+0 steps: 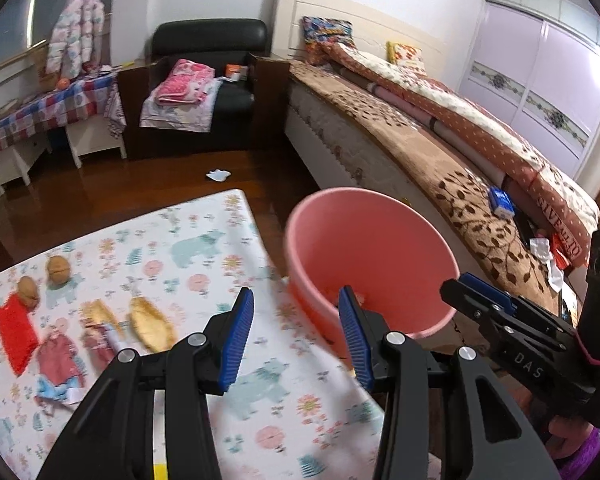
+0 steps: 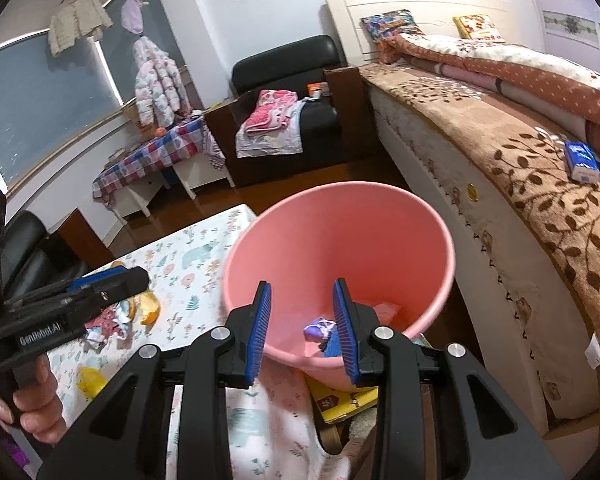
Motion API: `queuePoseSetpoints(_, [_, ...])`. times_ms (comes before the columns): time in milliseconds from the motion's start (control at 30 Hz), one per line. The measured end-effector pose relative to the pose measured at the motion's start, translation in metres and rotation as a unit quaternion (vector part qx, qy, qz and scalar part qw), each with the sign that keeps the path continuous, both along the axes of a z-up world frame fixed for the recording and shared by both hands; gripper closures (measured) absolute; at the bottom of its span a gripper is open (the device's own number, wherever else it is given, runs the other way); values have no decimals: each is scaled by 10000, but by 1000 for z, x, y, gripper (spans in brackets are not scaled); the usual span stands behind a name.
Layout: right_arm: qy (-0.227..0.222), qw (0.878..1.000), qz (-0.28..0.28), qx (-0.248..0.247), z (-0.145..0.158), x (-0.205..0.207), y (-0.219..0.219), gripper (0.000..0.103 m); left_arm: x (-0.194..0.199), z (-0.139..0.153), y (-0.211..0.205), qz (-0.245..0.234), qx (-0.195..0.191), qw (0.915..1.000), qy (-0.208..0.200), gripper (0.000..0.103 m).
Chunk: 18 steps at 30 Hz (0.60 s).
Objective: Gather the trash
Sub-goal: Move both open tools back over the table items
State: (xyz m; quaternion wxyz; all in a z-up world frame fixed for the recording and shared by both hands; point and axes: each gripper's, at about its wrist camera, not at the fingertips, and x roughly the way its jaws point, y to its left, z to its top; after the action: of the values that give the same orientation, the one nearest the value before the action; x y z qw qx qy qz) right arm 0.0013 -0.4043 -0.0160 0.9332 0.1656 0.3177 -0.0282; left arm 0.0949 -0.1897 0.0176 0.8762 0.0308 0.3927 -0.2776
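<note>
A pink bin (image 1: pixel 380 256) stands beside the patterned table (image 1: pixel 204 240), next to the bed. My left gripper (image 1: pixel 296 312) is open and empty, over the table edge near the bin's rim. My right gripper (image 2: pixel 302 304) is open and empty above the bin's mouth (image 2: pixel 340 240). Purple and red scraps (image 2: pixel 320 330) lie in the bin's bottom. On the table lie two walnuts (image 1: pixel 58 270), a red wrapper (image 1: pixel 14 330), peel pieces (image 1: pixel 150 322) and crumpled wrappers (image 1: pixel 60 360). The right gripper also shows at the right of the left wrist view (image 1: pixel 520 320).
The bed (image 2: pixel 520 160) with a brown leaf blanket runs along the right; a blue tissue pack (image 2: pixel 580 160) lies on it. A black armchair (image 1: pixel 208 80) and a checked-cloth desk (image 1: pixel 48 108) stand at the back. White paper (image 1: pixel 218 175) lies on the wooden floor.
</note>
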Motion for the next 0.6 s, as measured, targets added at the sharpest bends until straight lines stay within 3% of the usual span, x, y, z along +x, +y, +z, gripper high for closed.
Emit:
queuePoseSetpoints(333, [-14,9986,506,-126,6,3,39,70,-4,22,99,865,-97,9956,-332,60])
queuePoseSetpoints(600, [89,9965,805,-202,3,7,65,70,-10,11,174,1616,40,9864,-298,60])
